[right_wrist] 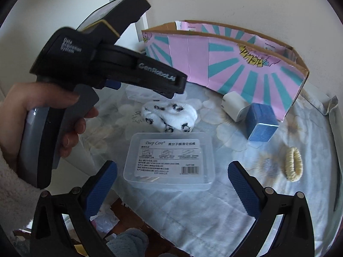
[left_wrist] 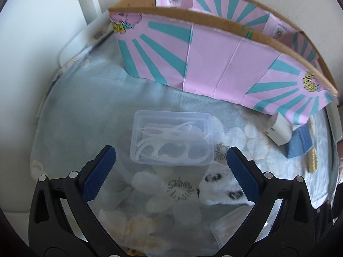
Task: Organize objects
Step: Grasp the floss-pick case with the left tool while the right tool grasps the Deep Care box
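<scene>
Gaping right gripper [right_wrist: 172, 177] straddles lidded box [right_wrist: 169, 161], seemingly untouched

Clear lid [left_wrist: 227, 227] blurred (sock [left_wrist: 223, 189] half-hidden).

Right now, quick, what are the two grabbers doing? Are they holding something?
Left gripper: open, holding nothing, above the clear tub of floss picks.
Right gripper: open, holding nothing, around the labelled lid without touching it.
</scene>
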### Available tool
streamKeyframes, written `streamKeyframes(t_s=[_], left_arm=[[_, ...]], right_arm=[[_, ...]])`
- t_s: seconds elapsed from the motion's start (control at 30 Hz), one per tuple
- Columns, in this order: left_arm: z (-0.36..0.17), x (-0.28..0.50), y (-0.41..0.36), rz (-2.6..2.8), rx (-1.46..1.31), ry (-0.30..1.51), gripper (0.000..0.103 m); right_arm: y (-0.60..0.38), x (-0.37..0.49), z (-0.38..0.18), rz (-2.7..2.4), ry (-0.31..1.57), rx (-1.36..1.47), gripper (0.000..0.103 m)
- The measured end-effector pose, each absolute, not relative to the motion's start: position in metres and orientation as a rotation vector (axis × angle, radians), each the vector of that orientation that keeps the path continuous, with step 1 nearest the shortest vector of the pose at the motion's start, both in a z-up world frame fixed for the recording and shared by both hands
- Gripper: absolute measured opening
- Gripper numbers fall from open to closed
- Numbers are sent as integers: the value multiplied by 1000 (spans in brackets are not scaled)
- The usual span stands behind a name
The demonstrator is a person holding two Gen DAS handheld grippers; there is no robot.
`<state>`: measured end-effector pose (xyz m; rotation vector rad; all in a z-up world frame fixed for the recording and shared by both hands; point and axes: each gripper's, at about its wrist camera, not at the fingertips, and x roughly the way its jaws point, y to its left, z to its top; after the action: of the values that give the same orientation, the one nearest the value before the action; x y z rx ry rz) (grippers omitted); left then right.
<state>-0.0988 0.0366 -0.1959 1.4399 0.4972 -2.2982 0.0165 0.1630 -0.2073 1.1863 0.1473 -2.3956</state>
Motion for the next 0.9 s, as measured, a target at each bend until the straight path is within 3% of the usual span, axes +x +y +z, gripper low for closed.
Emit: streamKeyframes(t_s=[0.3, 0.37, 0.43, 0.9], left_arm=[[-209, -105, 36, -2292, 1456, 511, 100], [-210, -106, 37, -2296, 1468, 506, 85], [-210, -106, 37, -2301, 1470, 502, 79], [-186, -99, 37, -2361, 1427, 559, 78]], right_arm=[[146, -6, -226, -2430, 150, 1265, 103], [146, -9, -227, -2432, 139, 1270, 99], [145, -13, -228, -2421, 149, 1291, 87], [152, -25, -210, -2464, 139, 1301, 87]])
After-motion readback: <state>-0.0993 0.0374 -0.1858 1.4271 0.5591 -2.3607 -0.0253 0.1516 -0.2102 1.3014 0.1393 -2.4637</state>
